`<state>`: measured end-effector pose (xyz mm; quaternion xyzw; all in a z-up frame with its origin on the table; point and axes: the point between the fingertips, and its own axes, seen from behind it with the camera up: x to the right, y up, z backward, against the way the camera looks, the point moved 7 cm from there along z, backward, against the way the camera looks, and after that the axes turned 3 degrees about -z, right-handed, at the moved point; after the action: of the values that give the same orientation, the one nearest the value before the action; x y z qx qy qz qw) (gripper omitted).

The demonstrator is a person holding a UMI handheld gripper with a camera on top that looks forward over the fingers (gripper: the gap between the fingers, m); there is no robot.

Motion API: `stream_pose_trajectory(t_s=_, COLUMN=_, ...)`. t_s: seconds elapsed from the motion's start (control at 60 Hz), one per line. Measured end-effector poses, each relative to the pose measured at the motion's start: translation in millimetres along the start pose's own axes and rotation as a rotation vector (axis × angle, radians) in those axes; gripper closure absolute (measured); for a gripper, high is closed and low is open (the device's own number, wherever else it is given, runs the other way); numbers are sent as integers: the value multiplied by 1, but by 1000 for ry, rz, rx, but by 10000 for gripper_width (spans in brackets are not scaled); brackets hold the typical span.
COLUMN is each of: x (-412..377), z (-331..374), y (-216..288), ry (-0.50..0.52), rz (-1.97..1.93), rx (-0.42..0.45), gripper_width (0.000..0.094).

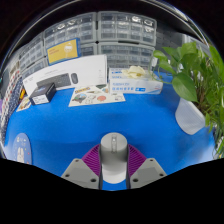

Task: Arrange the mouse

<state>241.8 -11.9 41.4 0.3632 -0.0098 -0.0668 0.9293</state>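
Grey mouse (pixel 115 155) sits pinched between the purple pads (pixel 93 160), so the jaws are closed down snug on it, just above the blue bench (pixel 120 115). Beyond are a white box (pixel 67 73), leaflets (pixel 96 94) and a plant (pixel 196 68).

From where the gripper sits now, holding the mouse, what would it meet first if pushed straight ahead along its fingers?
The gripper, shut on the grey mouse, faces bare blue table first. Straight beyond lies the picture card, probably the first thing met, then the white box behind it. Depth is hard to judge here.
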Motion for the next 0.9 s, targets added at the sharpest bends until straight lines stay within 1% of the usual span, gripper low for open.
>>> stream_pose_trajectory(t_s=0.05, x=-3, z=6, y=4, ry=-8, rz=-34, rx=-17, gripper_width=615)
stream_pose_trajectory(t_s=0.1, x=-11, z=18, y=19, ry=-13, rz=-54, rx=3, gripper_width=613)
stream_pose_trajectory(t_s=0.167, x=-24, z=44, y=49, ry=-46, rz=-28, rx=84, gripper_width=614)
stream_pose_trajectory(t_s=0.283, x=-79, z=103, y=103, ry=-24, rz=-25, rx=231, gripper_width=615)
stream_pose_trajectory(t_s=0.367, x=-127, z=144, y=125, ry=-20, rz=1, rx=322, gripper_width=614)
stream_pose_trajectory(t_s=0.433, x=-171, z=171, y=133, ry=14, rz=9, rx=370, gripper_width=613)
stream_pose_trajectory(t_s=0.517, x=-224, z=193, y=131, ry=55, rz=26, rx=395, gripper_width=613)
stream_pose_trajectory(t_s=0.583, x=-265, z=197, y=117, ry=94, rz=54, rx=385, gripper_width=615)
stream_pose_trajectory(t_s=0.683, x=-309, z=179, y=77, ry=134, rz=89, rx=326, gripper_width=615)
stream_pose_trajectory(t_s=0.75, x=-330, z=159, y=49, ry=151, rz=93, rx=261, gripper_width=613)
stream_pose_trajectory(t_s=0.85, x=-340, z=120, y=-2, ry=136, rz=111, rx=158, gripper_width=615)
stream_pose_trajectory(t_s=0.9, x=-342, z=101, y=-28, ry=133, rz=108, rx=92, gripper_width=616)
